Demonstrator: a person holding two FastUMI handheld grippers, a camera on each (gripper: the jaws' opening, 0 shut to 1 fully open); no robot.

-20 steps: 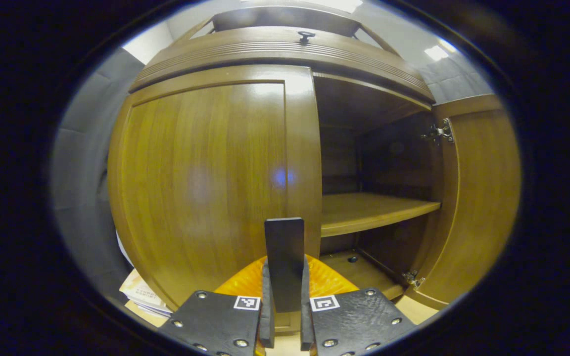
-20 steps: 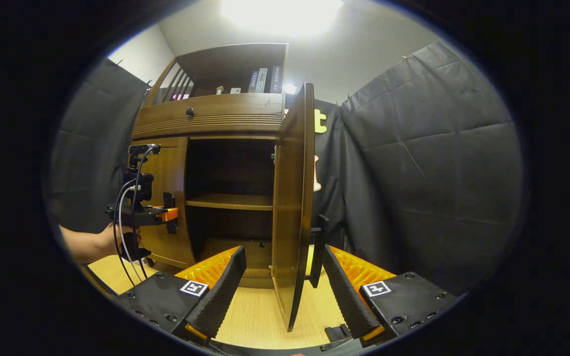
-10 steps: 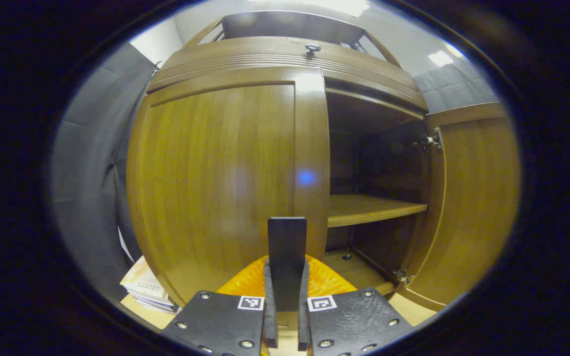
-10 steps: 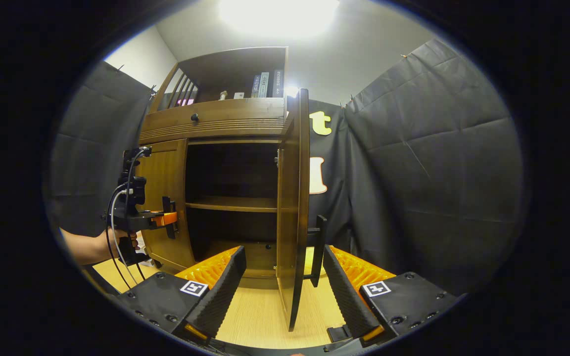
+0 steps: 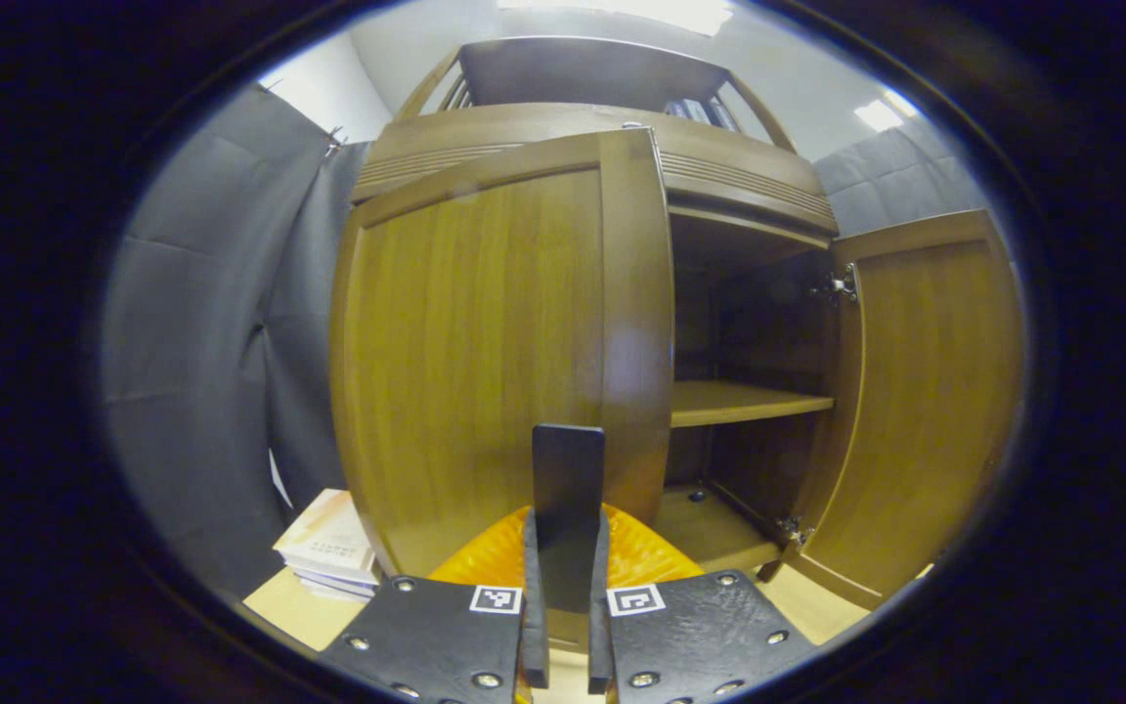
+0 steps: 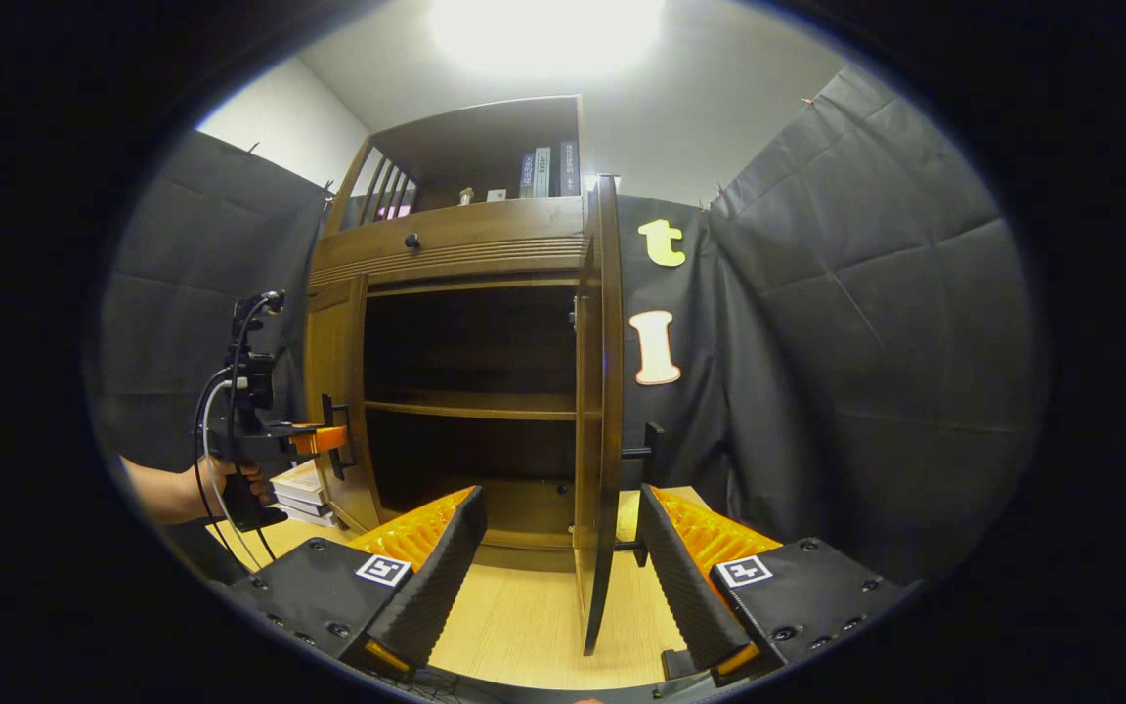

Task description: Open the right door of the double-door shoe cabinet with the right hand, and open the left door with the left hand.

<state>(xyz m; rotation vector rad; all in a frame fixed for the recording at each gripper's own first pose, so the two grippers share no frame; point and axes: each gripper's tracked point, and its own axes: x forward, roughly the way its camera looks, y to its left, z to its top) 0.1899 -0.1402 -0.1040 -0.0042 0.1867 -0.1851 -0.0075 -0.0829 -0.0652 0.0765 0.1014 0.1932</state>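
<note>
1. Left gripper view: the left gripper [image 5: 563,548] has its fingers clamped on the flat dark handle [image 5: 568,489] of the glossy brown wooden left door [image 5: 485,332], part-swung; next, keep pulling outward.
2. Right gripper view: the right gripper [image 6: 558,557] has its fingers spread apart, straddling the brown right door [image 6: 602,411] (already wide open, untouched).

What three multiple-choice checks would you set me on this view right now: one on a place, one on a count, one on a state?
1. Where does the stack of books lie?
A. In the person's hand
B. On the floor beside the left door
C. Behind the right door

2. How many inner shelves show?
A. One
B. Two
C. Three

3. What is the left claw doing?
A. Open, apart from the door
B. Holding a book
C. Shut on the handle

B: the stack sits by that door's outer edge.
A: a single board crosses the opening.
C: both fingers press the handle's sides.
</note>
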